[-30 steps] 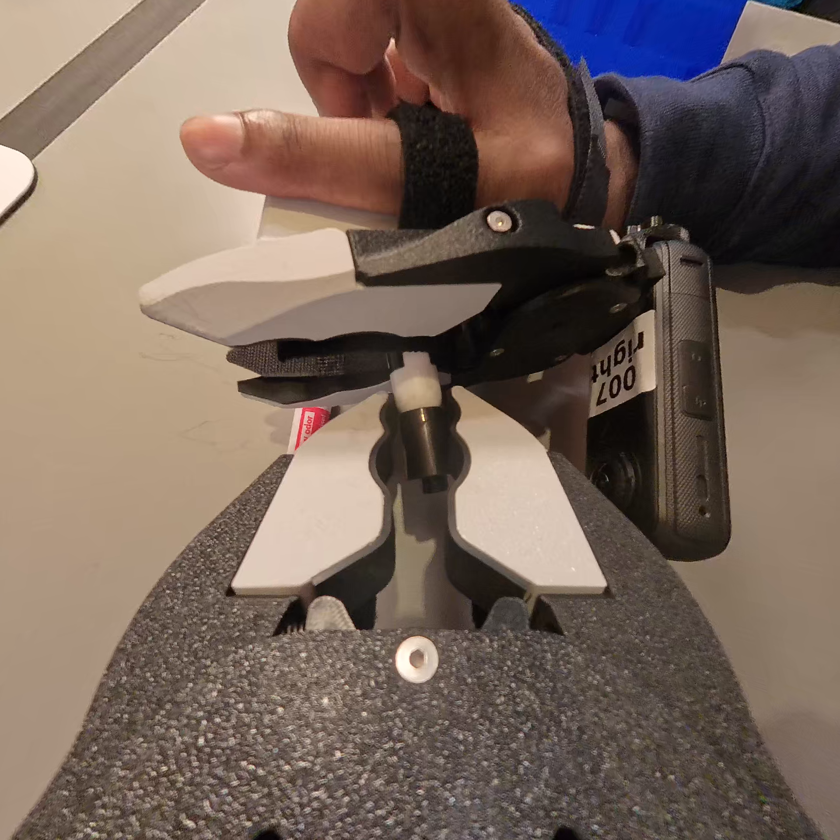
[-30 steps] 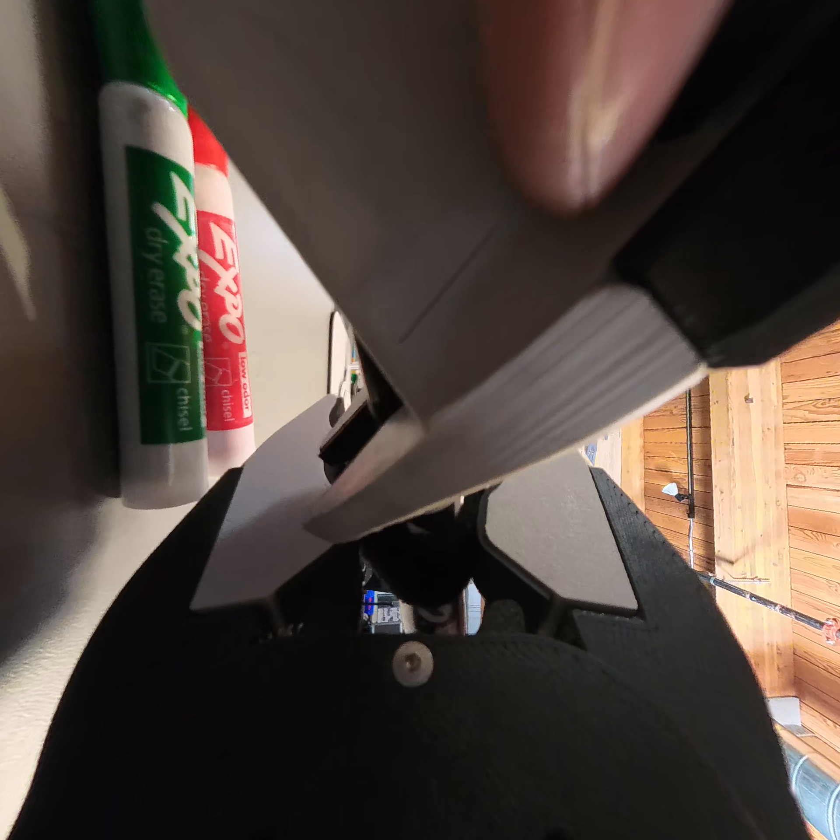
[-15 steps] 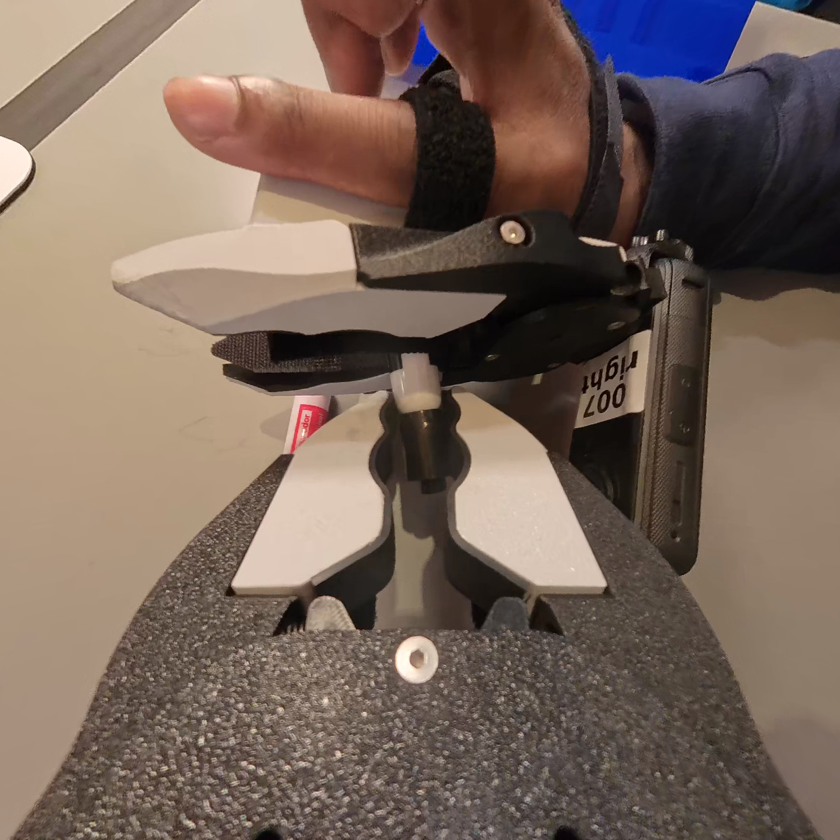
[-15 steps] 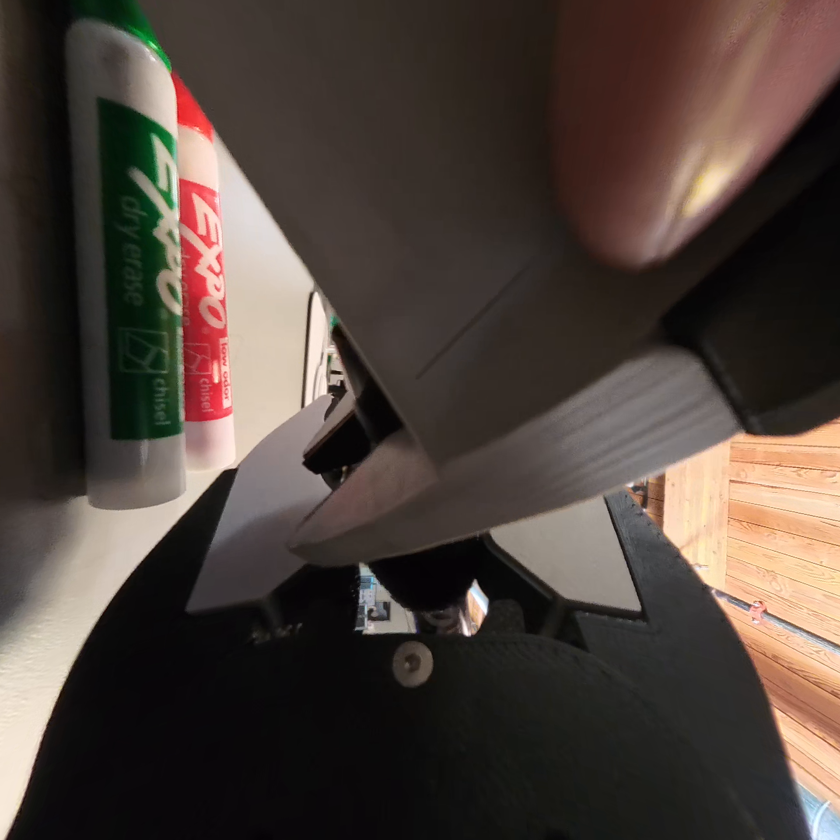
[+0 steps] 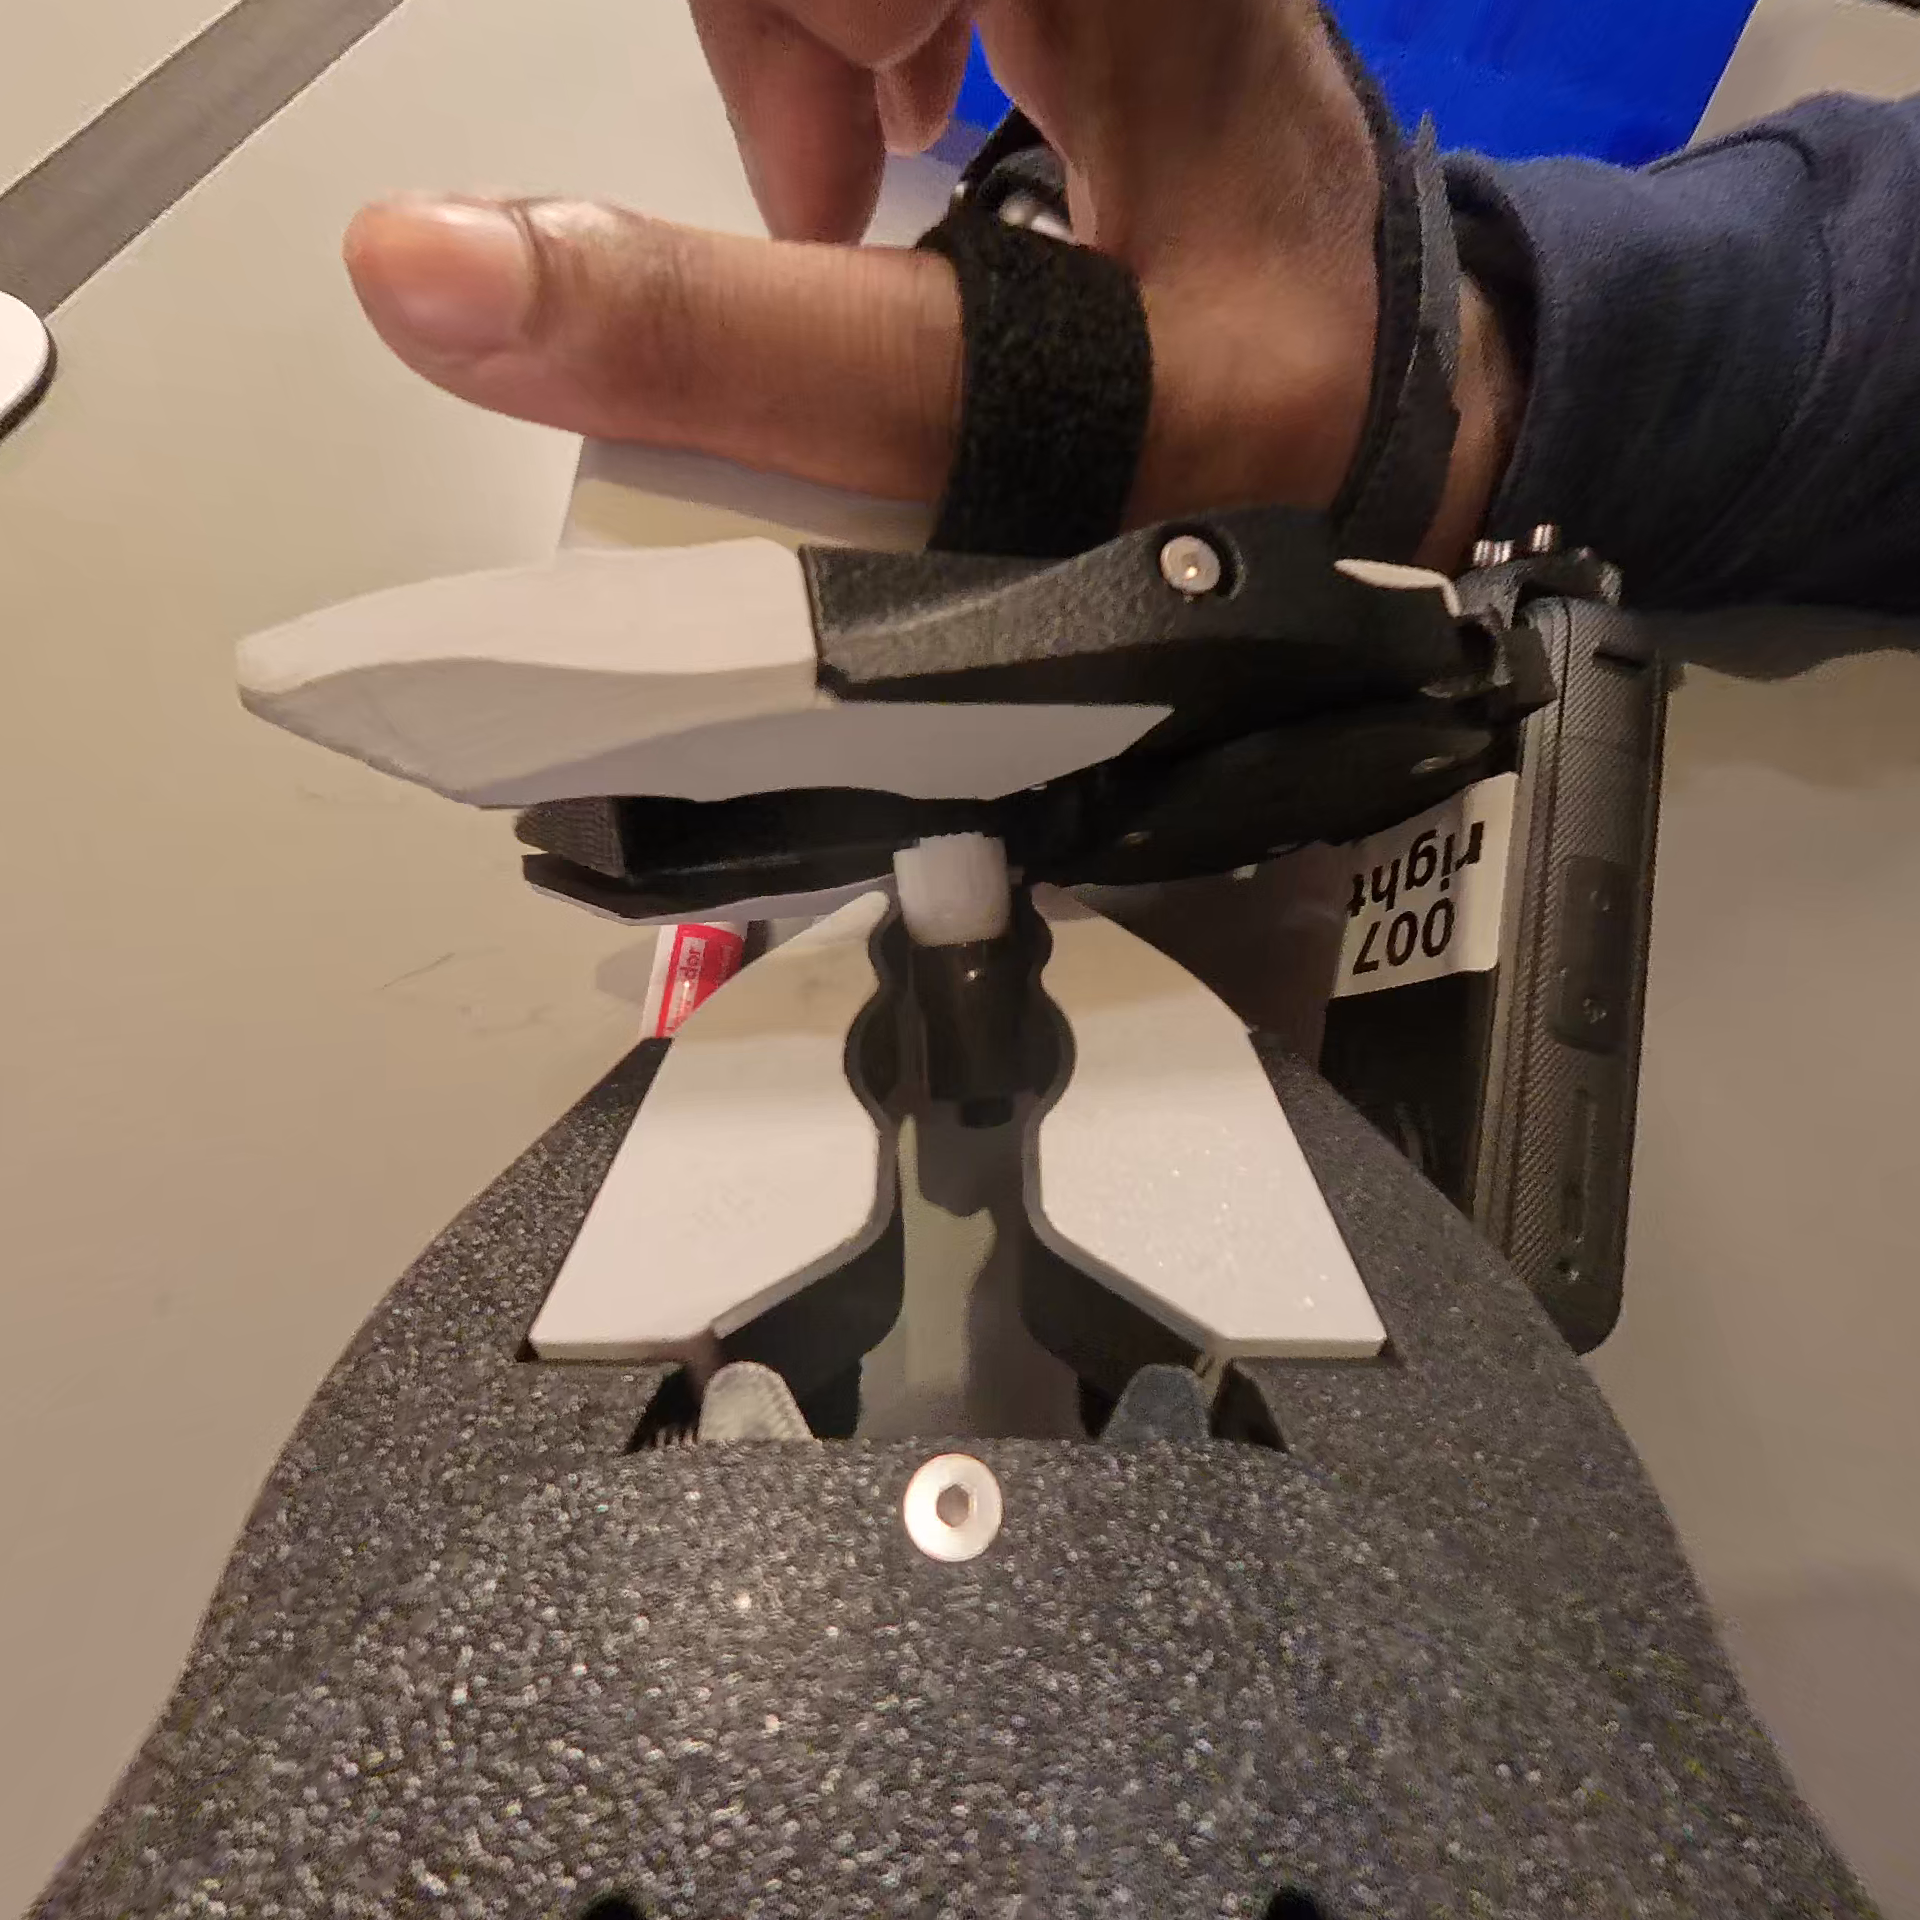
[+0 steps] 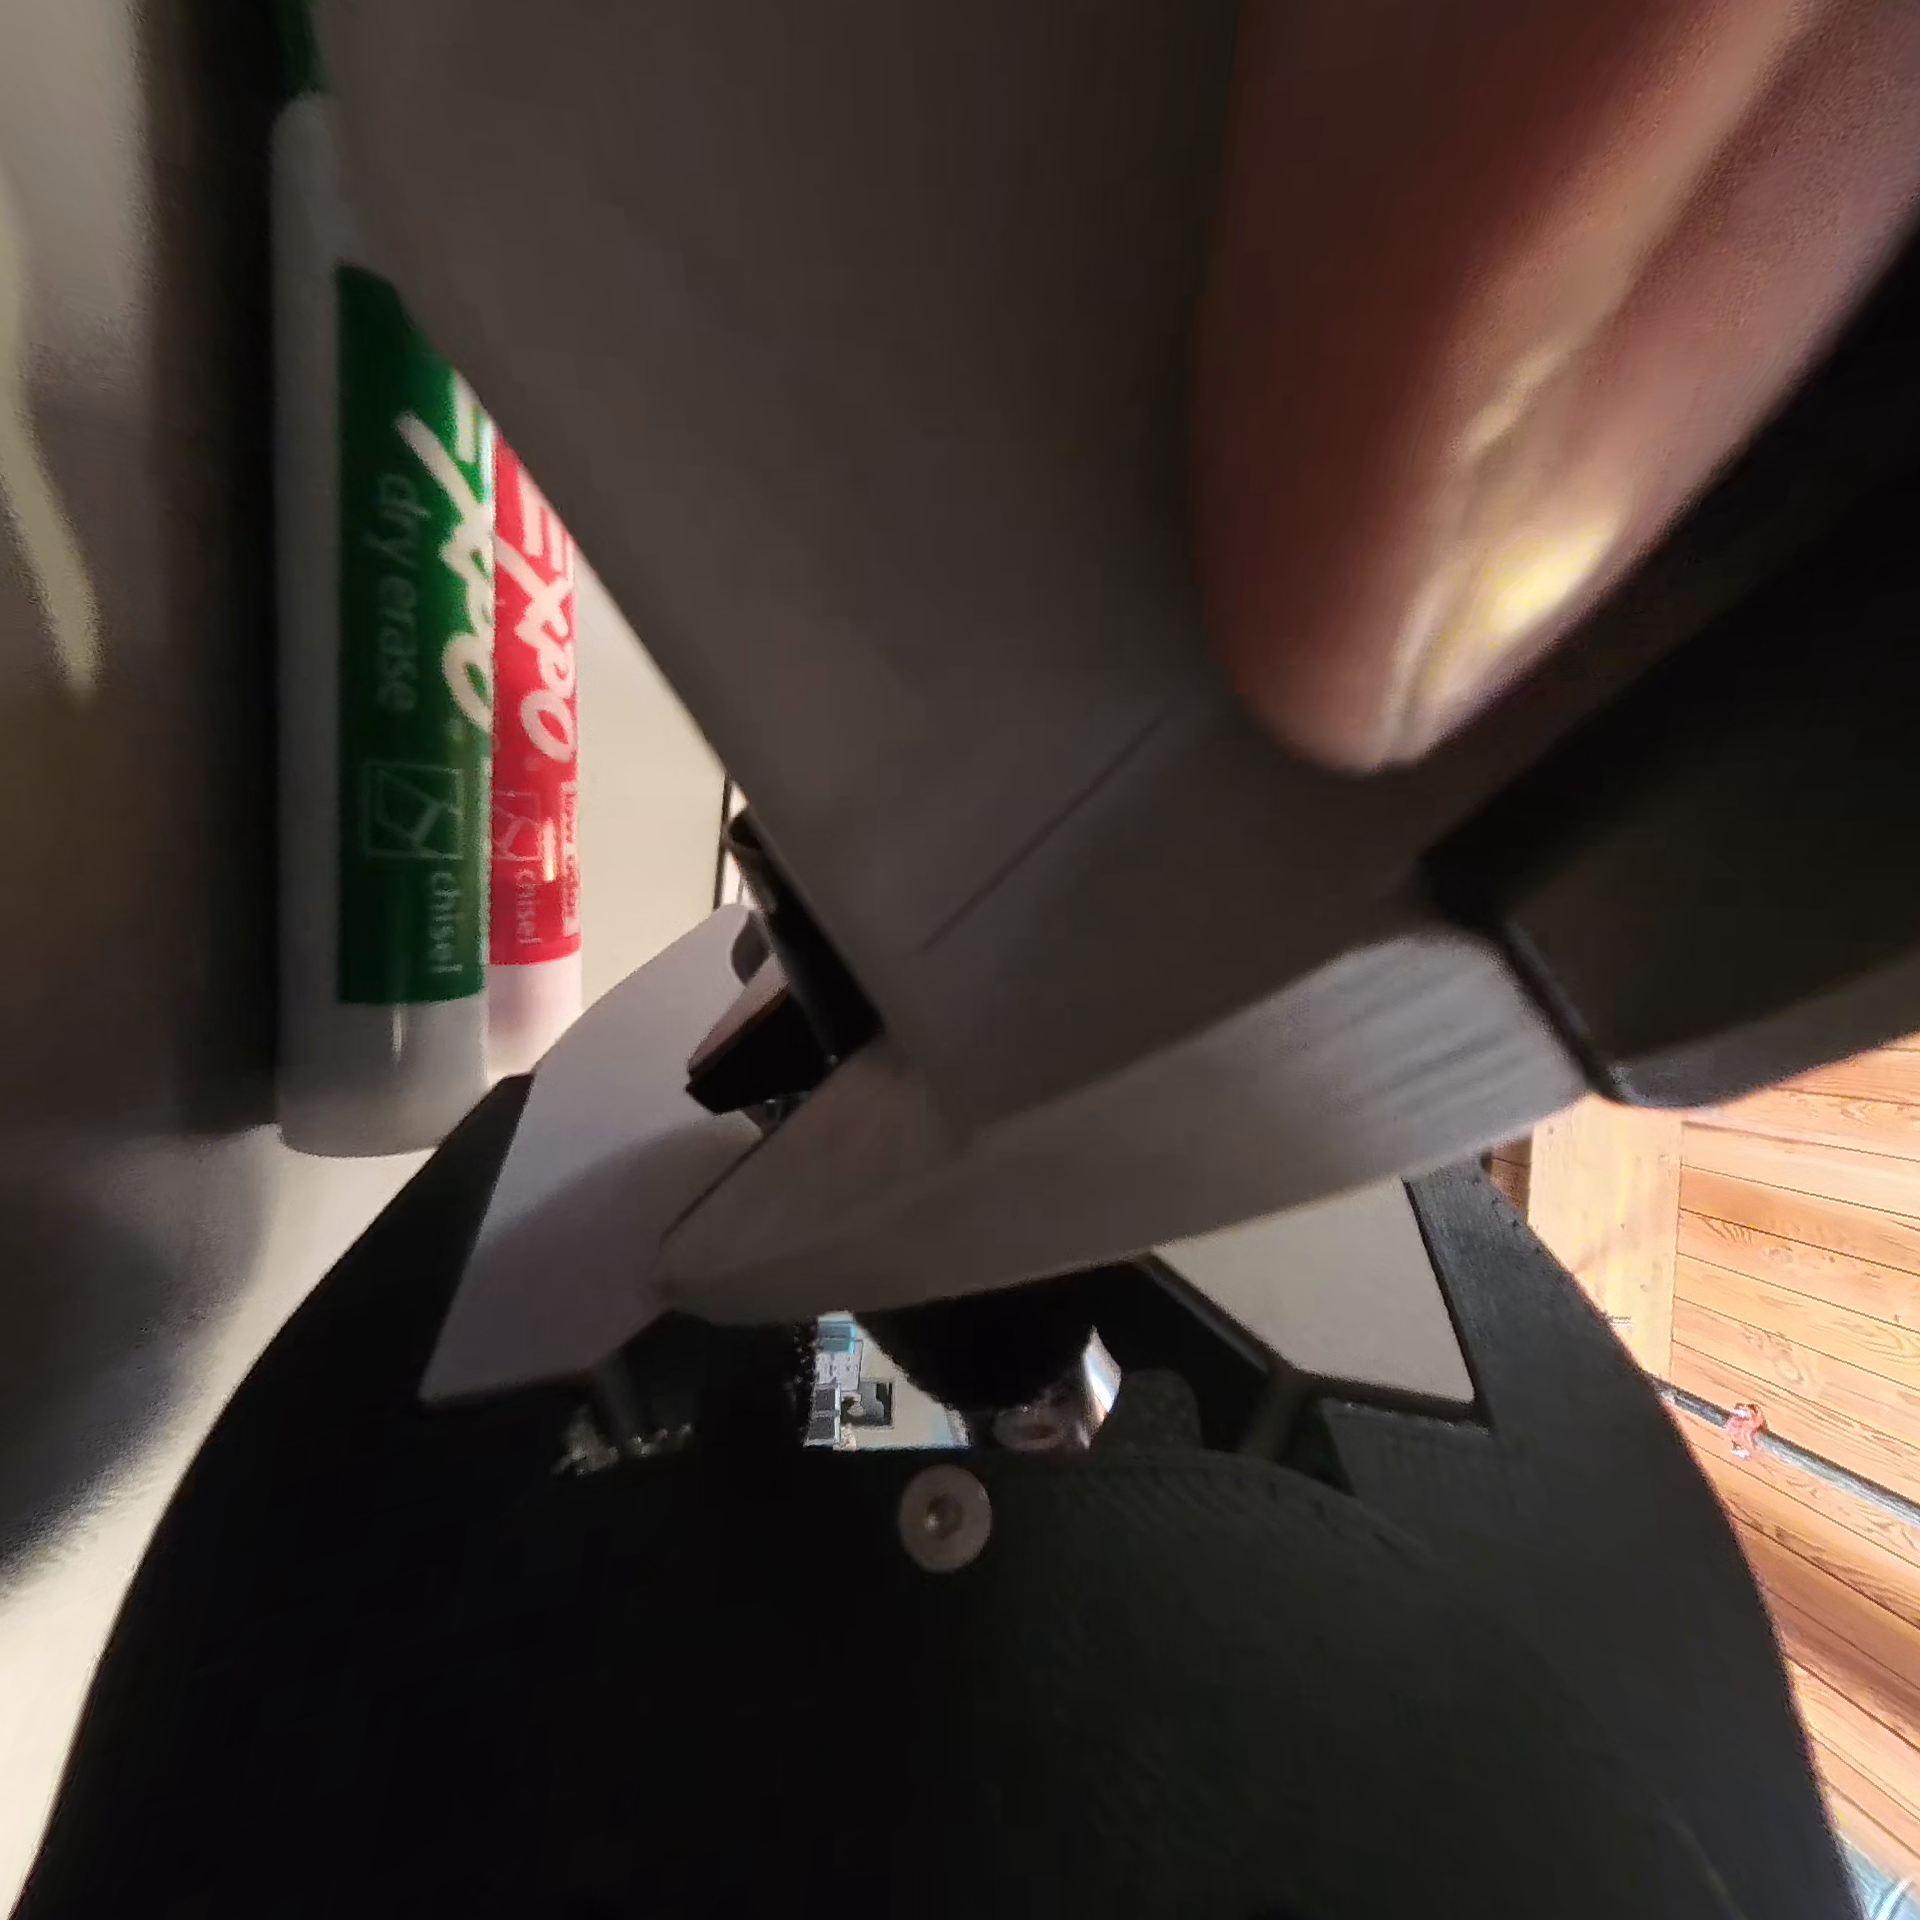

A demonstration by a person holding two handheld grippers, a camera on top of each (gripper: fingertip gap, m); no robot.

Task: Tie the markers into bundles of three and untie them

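Both grippers crowded each other's cameras. Left gripper [image 5: 956, 997] pinched the black-capped end of a marker [image 5: 961, 940] between its grey fingers, its long axis running toward 12 o'clock; the rest was hidden under the right gripper [image 5: 665, 831], whose jaws looked nearly shut on a black strap [image 5: 665, 847], though grip was hard to judge. At 9 o'clock, green marker [image 6: 410, 675] and red marker [image 6: 532, 727] lay parallel on the beige table [image 5: 208, 935]. Wood panelling [image 6: 1766, 1299] showed at 3 o'clock.
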